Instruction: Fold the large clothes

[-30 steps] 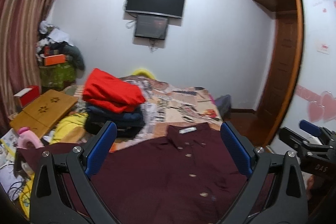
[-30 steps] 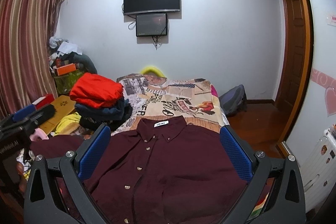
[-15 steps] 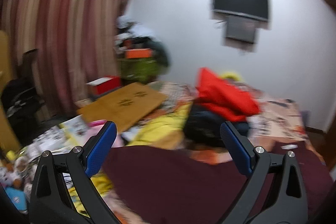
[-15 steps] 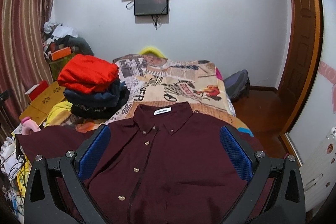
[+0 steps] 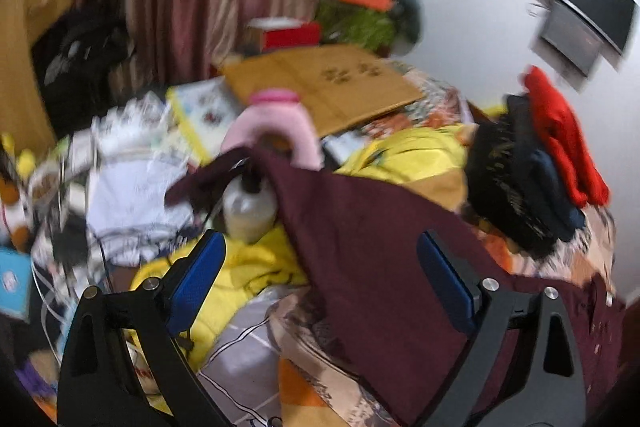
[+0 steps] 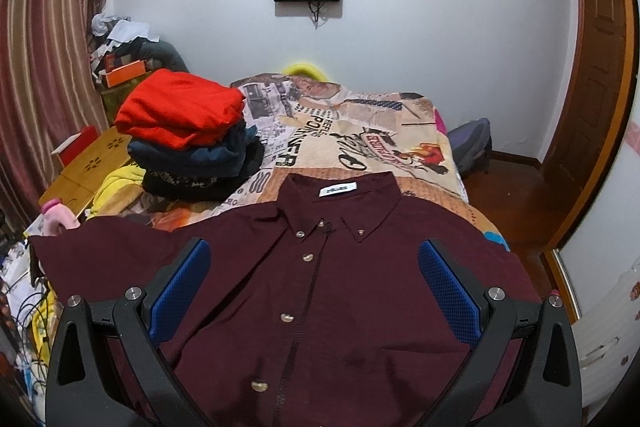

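The left gripper point(image 5: 320, 275) is seen closing slowly over the maroon shirt's point(image 6: 340, 291) sleeve point(image 5: 360, 227) – nothing pinched yet. The shirt is spread buttoned-up on the bed point(image 6: 360, 131) beside a folded pile point(image 6: 184, 131), and the right gripper point(image 6: 314, 285) is held wide open above it – empty.

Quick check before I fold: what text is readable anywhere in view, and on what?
"PONKSER": large black letters, seen sideways, on the printed bedspread.
Oval emblem on the bedspread: red lettering, too distorted to read.
White neck label in the maroon shirt collar: too small to read.
Left wrist view: blurred, nothing legible.
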`<state>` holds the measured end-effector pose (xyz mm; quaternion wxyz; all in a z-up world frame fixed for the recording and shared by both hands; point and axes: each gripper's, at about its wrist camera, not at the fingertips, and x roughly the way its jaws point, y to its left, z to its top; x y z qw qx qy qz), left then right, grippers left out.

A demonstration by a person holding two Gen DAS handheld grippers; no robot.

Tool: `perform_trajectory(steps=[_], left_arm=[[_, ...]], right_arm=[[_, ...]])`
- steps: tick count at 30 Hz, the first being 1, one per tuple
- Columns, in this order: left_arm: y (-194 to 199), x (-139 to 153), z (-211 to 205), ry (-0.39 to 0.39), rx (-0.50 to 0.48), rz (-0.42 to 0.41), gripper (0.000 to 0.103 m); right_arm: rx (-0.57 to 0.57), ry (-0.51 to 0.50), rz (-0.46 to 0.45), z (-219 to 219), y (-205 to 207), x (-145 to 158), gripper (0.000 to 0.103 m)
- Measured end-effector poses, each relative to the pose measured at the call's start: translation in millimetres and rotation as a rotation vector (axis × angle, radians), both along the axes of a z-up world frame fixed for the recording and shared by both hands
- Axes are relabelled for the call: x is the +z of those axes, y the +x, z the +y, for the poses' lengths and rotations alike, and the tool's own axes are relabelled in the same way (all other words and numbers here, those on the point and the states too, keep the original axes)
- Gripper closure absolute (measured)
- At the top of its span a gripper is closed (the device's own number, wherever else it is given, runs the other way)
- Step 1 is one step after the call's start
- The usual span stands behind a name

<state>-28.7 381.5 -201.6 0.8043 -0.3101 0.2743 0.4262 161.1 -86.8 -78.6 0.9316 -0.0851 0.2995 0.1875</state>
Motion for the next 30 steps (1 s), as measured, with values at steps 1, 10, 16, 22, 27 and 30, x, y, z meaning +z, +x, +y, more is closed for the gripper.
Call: perform_trajectory(steps=[1,10,16,22,27,30], left_arm=[[-1,-3,5,-0.021,0.017,0.0,0.014],[17,-57,79,-0.179,0.024,0.007,0.027],[42,-83,109,-0.175,0.005,0.15,0.059],[59,-77,112,-0.163,-0.04,0.16,0.096],[79,-33,90,-0.008,-0.079,0.173,0.098],[91,3,76,0.064,-0.125,0.12,0.098]], right_arm=[[0.002,-0.004,-0.001,2,0,0,0.0],[-0.005,-0.042,-0.007,16,1,2,0.0],[-0.019,-0.07,-0.042,18,-2,8,0.0],[-0.029,-0.075,-0.041,17,-2,8,0.0],[-0.033,-0.083,-0.053,12,-4,8,0.0],[-0.04,-0.067,-0.035,6,-1,6,0.0]])
